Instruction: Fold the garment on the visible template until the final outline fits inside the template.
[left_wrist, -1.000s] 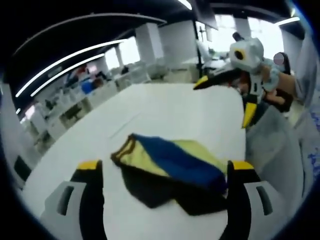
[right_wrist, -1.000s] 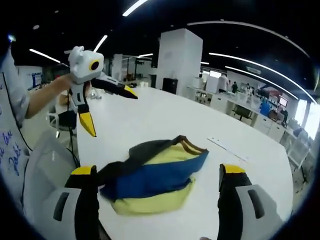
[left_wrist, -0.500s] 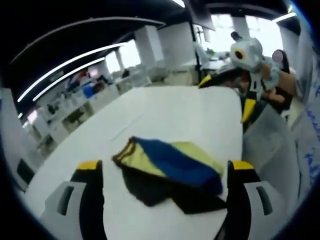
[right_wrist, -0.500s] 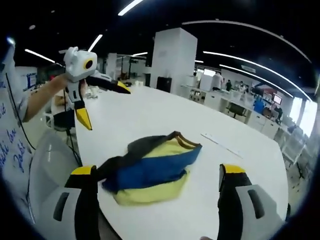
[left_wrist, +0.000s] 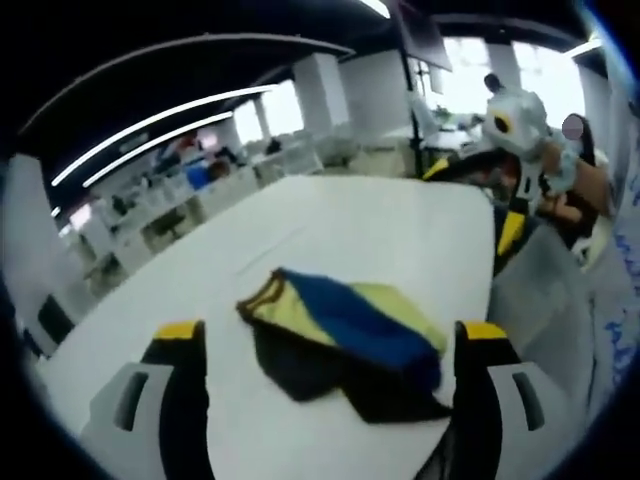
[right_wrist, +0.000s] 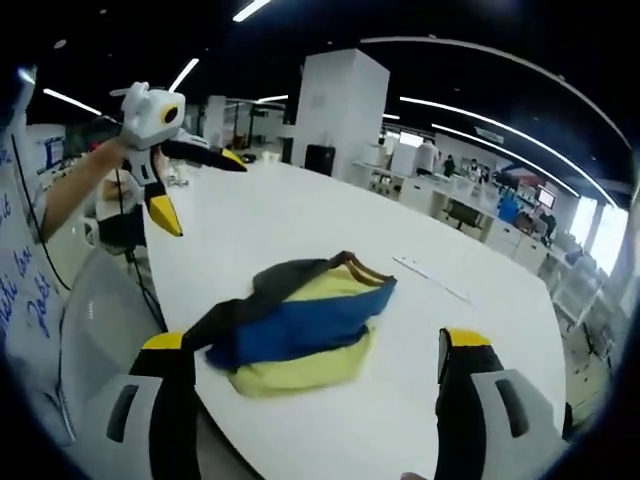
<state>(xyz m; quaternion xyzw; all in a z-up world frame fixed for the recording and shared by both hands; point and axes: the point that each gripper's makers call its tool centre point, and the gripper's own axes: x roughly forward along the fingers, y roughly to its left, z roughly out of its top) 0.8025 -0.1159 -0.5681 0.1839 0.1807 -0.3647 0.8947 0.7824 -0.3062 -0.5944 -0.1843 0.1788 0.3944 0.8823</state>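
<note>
A folded garment (left_wrist: 340, 335) in yellow, blue and black lies on the white table (left_wrist: 350, 215). In the left gripper view my left gripper (left_wrist: 332, 332) stands open, held above the table's near edge, jaws wide on either side of the garment and touching nothing. The right gripper (left_wrist: 472, 200) hangs in the air at the upper right, jaws spread. From the right gripper view the garment (right_wrist: 300, 325) lies between the open right gripper's (right_wrist: 315, 340) jaws, which hold nothing. The left gripper (right_wrist: 198, 188) is raised at the upper left, a person's hand holding it.
A thin pale line (right_wrist: 430, 278) marks the table beyond the garment. A grey chair (right_wrist: 100, 320) stands at the table's edge, beside a whiteboard with blue writing (right_wrist: 25, 300). Desks, pillars and people fill the office behind.
The garment lies as before. Both views have drifted slightly with the hands. Both grippers stay open and off the cloth.
</note>
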